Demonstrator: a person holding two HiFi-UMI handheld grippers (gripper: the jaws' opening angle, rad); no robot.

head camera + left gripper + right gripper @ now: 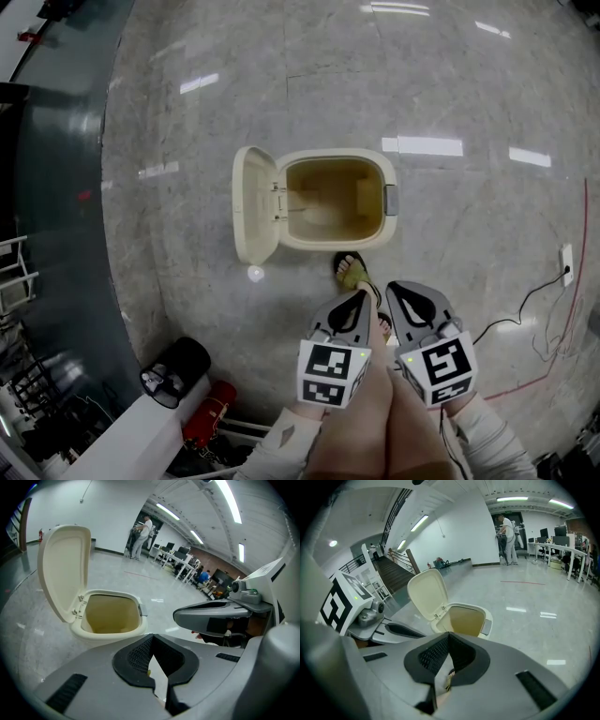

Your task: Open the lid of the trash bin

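The cream trash bin stands on the grey floor with its lid swung up and open on the left side, and its brownish inside is bare. A grey tab sits on the rim opposite the hinge. My left gripper and right gripper hover side by side short of the bin, near my legs, both shut with nothing held. The left gripper view shows the bin, its lid and the shut left gripper. In the right gripper view, bin and lid lie beyond the shut right gripper.
A foot in a green sandal rests just in front of the bin. A black bag and a red cylinder lie at lower left by a white ledge. A cable runs to a wall socket. People and desks stand far off.
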